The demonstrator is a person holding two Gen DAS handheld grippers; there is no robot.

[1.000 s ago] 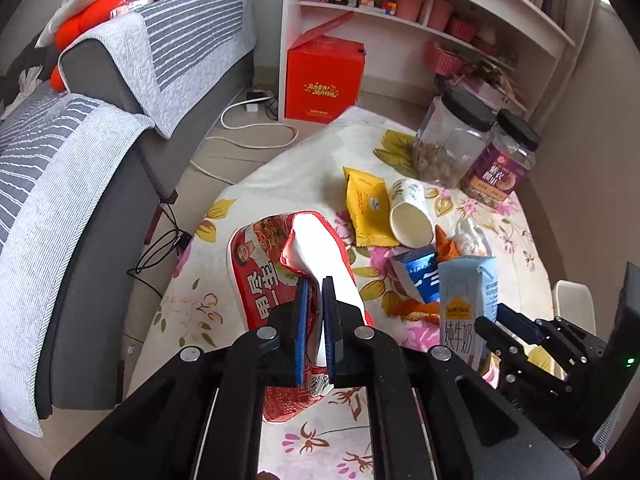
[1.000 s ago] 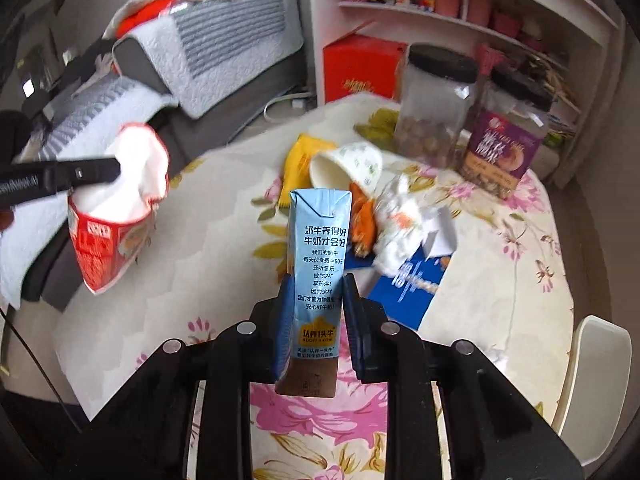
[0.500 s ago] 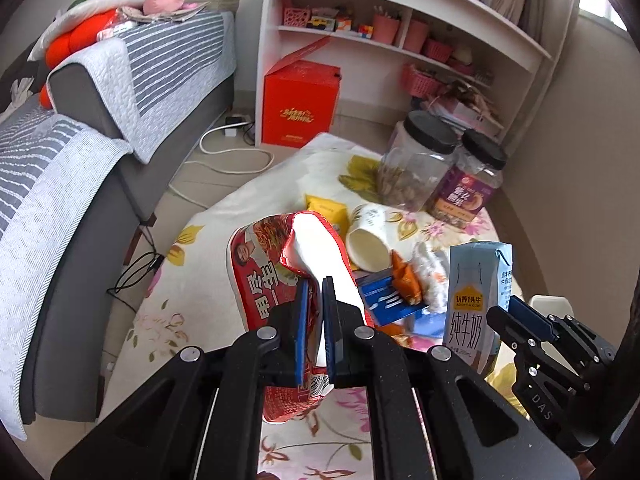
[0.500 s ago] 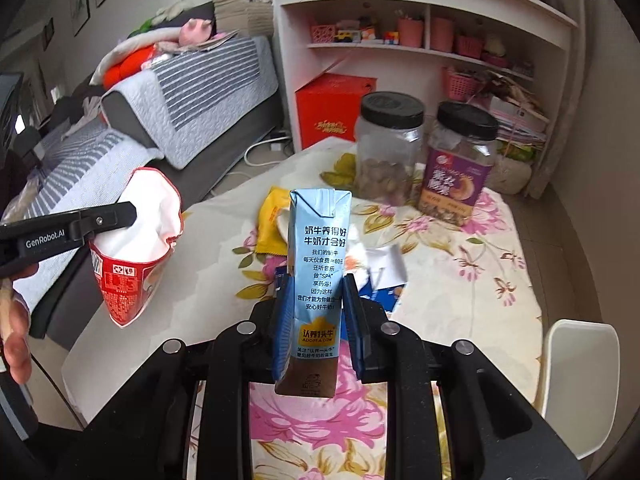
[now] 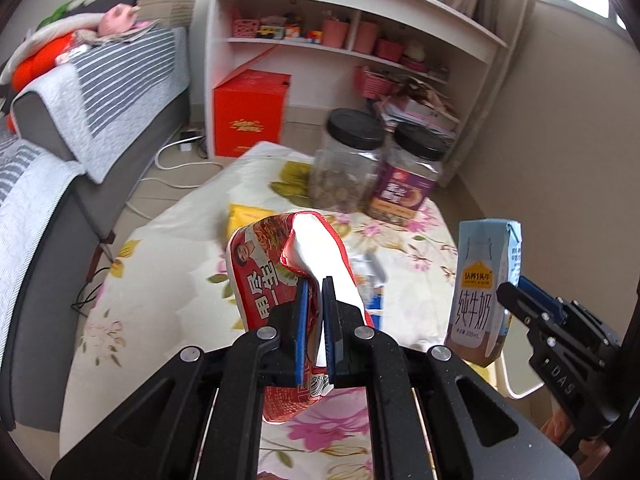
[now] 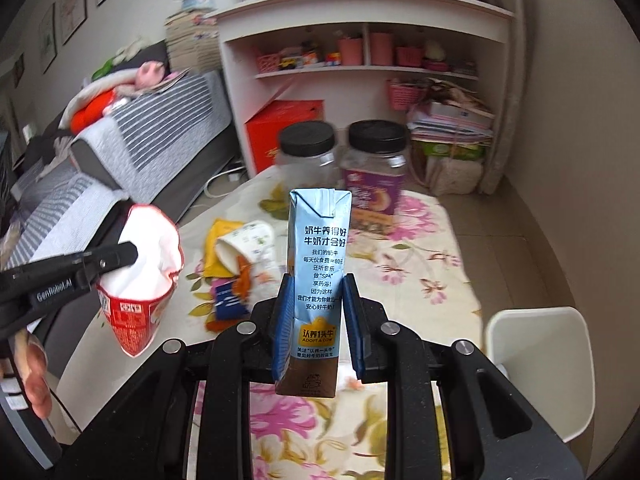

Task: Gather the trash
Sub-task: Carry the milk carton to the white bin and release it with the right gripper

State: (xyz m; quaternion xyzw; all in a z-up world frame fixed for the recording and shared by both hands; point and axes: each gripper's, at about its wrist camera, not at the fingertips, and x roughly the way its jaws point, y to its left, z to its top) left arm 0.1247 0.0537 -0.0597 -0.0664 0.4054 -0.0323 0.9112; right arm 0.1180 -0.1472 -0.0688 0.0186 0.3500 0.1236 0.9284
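Note:
My left gripper (image 5: 314, 292) is shut on the rim of a red noodle cup (image 5: 264, 280), crumpled, white inside, held above the floral table. From the right wrist view the same red noodle cup (image 6: 136, 308) hangs at the left under the left gripper (image 6: 128, 254). My right gripper (image 6: 315, 292) is shut on an upright light-blue milk carton (image 6: 320, 248); in the left wrist view the milk carton (image 5: 482, 288) hangs at the right. On the table lie a yellow packet (image 6: 214, 252), a tipped paper cup (image 6: 244, 248) and blue and orange wrappers (image 6: 230, 300).
Two black-lidded jars (image 5: 348, 160) (image 5: 412, 172) stand at the far side of the floral table (image 6: 420, 256). A grey sofa (image 5: 100, 92) is at the left, a white shelf (image 5: 352, 32) and a red box (image 5: 248, 116) behind, and a white chair (image 6: 540, 364) at the right.
Both grippers have pulled back and risen from the table with the noodle cup and the milk carton still held. The trash pile now sits lower and farther off.

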